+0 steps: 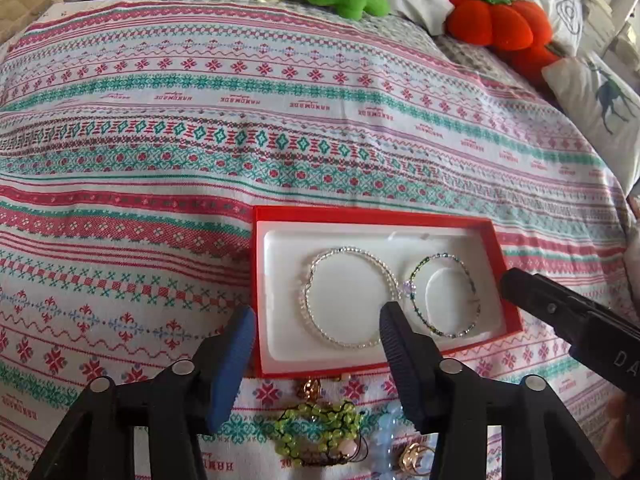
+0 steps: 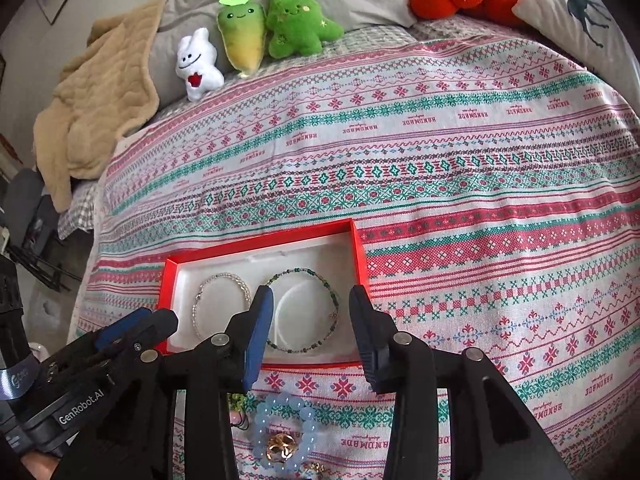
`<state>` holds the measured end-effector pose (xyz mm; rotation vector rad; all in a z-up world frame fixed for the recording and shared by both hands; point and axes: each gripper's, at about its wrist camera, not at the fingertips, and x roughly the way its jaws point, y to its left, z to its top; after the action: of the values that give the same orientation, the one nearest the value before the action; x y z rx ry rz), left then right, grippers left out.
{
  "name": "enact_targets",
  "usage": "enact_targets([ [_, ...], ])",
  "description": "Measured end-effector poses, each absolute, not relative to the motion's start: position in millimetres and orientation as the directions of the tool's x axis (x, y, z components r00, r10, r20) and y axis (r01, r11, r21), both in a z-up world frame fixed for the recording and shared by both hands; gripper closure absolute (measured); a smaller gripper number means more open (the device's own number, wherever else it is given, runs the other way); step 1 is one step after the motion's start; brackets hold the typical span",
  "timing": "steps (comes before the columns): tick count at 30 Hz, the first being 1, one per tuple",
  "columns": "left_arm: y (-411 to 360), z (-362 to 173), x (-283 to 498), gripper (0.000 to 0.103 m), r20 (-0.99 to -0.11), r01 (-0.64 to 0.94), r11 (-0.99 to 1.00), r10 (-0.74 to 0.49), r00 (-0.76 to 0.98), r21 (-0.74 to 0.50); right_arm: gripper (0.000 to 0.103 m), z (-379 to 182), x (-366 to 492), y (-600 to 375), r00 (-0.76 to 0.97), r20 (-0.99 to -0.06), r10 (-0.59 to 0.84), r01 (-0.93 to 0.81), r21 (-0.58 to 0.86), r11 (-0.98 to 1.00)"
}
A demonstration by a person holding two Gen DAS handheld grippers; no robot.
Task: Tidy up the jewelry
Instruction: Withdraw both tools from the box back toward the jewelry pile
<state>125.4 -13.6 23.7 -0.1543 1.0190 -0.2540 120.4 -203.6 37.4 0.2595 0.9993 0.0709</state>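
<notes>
A red box point(image 1: 505, 280) point(image 2: 360, 248) with a white liner lies on the patterned bedspread. In it lie a clear bead bracelet point(image 1: 348, 296) point(image 2: 200, 300) and a green bead bracelet point(image 1: 472, 292) point(image 2: 320, 276). In front of the box lie a lime-green bead bracelet point(image 1: 316, 424), a pale blue bead bracelet point(image 2: 284, 432) point(image 1: 386, 420) and gold rings point(image 2: 280, 450) point(image 1: 412, 456). My left gripper point(image 1: 316, 336) is open and empty above the box's near edge. My right gripper point(image 2: 312, 320) is open and empty over the green bracelet; it shows in the left wrist view point(image 1: 560, 308).
Plush toys stand at the far edge of the bed: a white one point(image 2: 198, 66), a yellow-green one point(image 2: 242, 36) and a green one point(image 2: 298, 22). An orange pumpkin cushion point(image 1: 500, 26) and a deer pillow point(image 1: 600, 100) lie far right. A beige blanket point(image 2: 96, 108) lies far left.
</notes>
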Motion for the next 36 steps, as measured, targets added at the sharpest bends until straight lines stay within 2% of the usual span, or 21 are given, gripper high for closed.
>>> enact_targets([
  [2, -12.2, 25.5, 118.8, 0.035, -0.827, 0.131, 0.965, -0.264, 0.496, -0.229, 0.059, 42.6, 113.8, -204.3, 0.538, -0.826, 0.167, 0.054, 0.232, 0.971],
  [4, -11.9, 26.8, 112.9, 0.022, -0.836, 0.126, 0.969, -0.246, 0.491, -0.211, 0.053, 47.1, 107.0, -205.6, 0.535, -0.831, 0.155, 0.05, 0.214, 0.976],
  [7, -12.8, 28.7, 103.2, 0.014, -0.843, 0.124, 0.975, -0.222, 0.49, -0.184, 0.046, 51.3, 95.7, -206.5, 0.527, -0.839, 0.138, 0.048, 0.192, 0.98],
  [9, -14.0, 29.1, 96.9, 0.011, -0.85, 0.126, 0.979, -0.202, 0.487, -0.161, 0.045, 52.6, 88.6, -206.0, 0.517, -0.845, 0.134, 0.043, 0.182, 0.982],
  [14, -15.7, 26.9, 79.9, 0.009, -0.859, 0.139, 0.982, -0.177, 0.481, -0.125, 0.044, 54.1, 70.9, -203.2, 0.503, -0.857, 0.112, 0.028, 0.145, 0.989],
  [19, -11.4, 21.4, 68.2, 0.009, -0.87, 0.138, 0.977, -0.208, 0.447, -0.163, 0.04, 53.5, 53.7, -200.3, 0.485, -0.867, 0.115, 0.011, 0.137, 0.99],
  [36, 9.2, 14.2, 41.4, 0.009, -0.847, 0.151, 0.981, -0.181, 0.5, -0.12, 0.038, 50.5, 16.4, -185.5, 0.454, -0.884, 0.115, -0.075, 0.091, 0.993],
])
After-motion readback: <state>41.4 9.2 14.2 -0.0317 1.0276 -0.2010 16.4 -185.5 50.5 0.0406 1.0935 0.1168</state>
